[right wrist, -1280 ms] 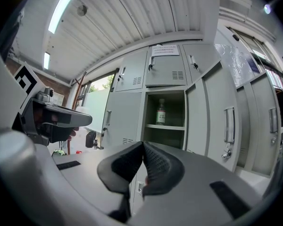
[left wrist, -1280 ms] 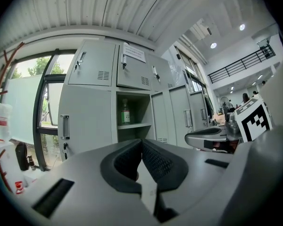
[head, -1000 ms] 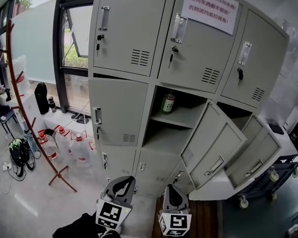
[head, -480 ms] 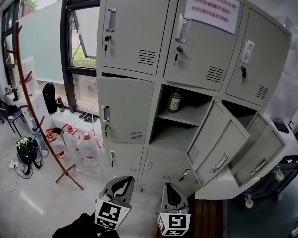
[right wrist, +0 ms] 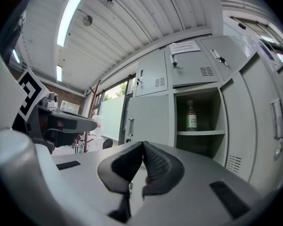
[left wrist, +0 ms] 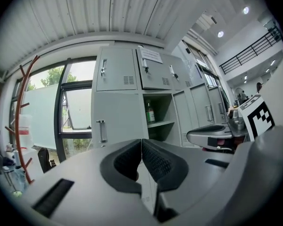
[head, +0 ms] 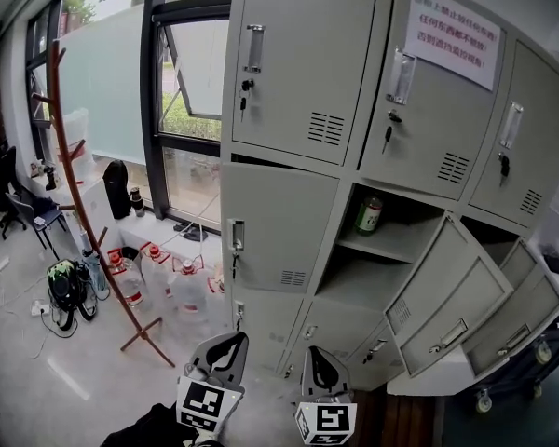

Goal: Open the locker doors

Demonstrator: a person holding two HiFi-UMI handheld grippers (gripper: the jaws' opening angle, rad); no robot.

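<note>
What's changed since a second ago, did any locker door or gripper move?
The head view has swung toward the window, so the lockers sit further right in the picture. The left hand-held gripper and right hand-held gripper stay shut and empty, touching nothing. The open middle door, the open right door and the bottle on its shelf are unchanged.

- The pale grey sheet-metal locker cabinet [head: 289,73]: smooth painted finish, low satin sheen.
- The bright metal door handles [head: 253,47], 12 o'clock in the head view: polished, reflective.
- The white paper notice [head: 452,35], 1 o'clock: matt.
- The green glass bottle [head: 368,215], 3 o'clock: glossy, paper label.
- The reddish-brown wooden coat stand [head: 74,189], 9 o'clock: smooth.
- The left gripper [left wrist: 141,142] and right gripper [right wrist: 143,145]: matt grey plastic shells; black pads [left wrist: 156,161], finely knurled.
- The pale floor [head: 37,380], 8 o'clock: smooth, glossy.
</note>
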